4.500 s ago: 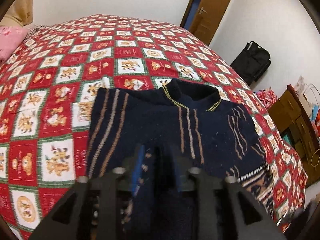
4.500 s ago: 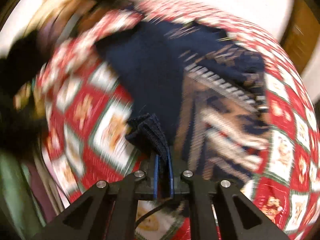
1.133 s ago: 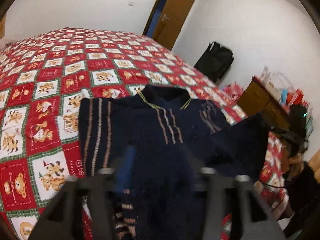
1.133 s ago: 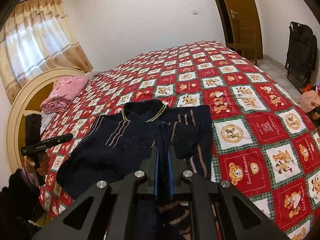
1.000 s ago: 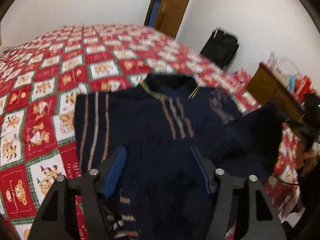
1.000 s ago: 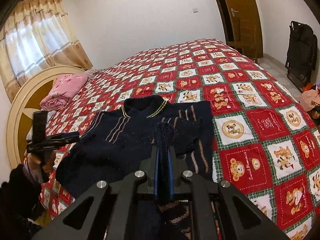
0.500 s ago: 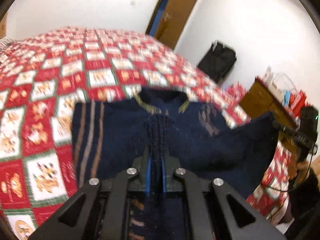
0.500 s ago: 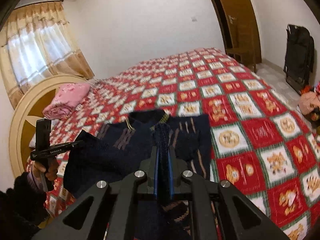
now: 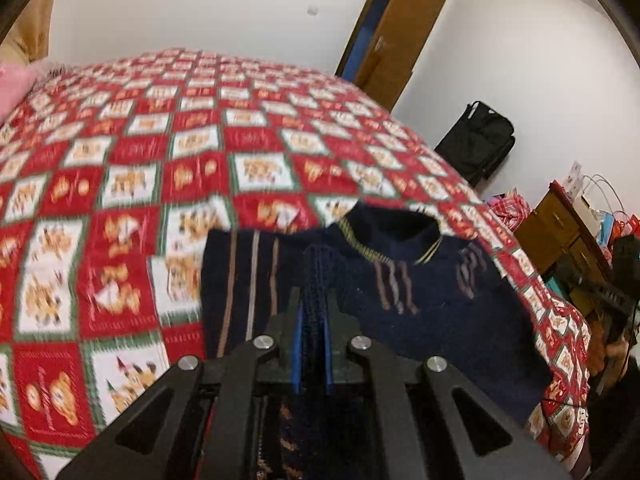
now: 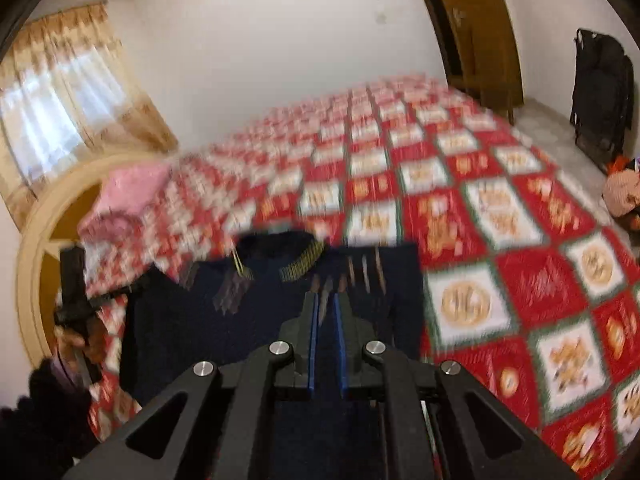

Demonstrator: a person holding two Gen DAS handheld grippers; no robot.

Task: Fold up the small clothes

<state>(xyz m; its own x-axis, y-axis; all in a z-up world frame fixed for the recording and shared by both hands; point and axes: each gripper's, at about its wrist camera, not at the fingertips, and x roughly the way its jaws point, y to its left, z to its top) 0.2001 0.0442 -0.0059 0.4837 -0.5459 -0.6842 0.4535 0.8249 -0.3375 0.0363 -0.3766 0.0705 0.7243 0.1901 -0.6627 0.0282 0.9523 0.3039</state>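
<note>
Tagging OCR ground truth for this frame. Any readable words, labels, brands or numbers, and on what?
None can be read.
Bedspread: red squares carry script-like lettering beside the bear prints, too blurred to read in both views.
Sweater: stripes only, no label showing.
Black bag by the wall: no legible marking.
Items on the wooden cabinet: too small to tell.

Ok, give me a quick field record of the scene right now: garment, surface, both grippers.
garment: dark navy sweater, collar away from the cameras, striped trim
surface: red and white checked bedspread
left gripper: shut on a pinched fold of the sweater
right gripper: shut on the sweater's knit, picture blurred
fold state: near part lifted in both grippers, not yet laid down
background: brown door, black bag by the wall
</note>
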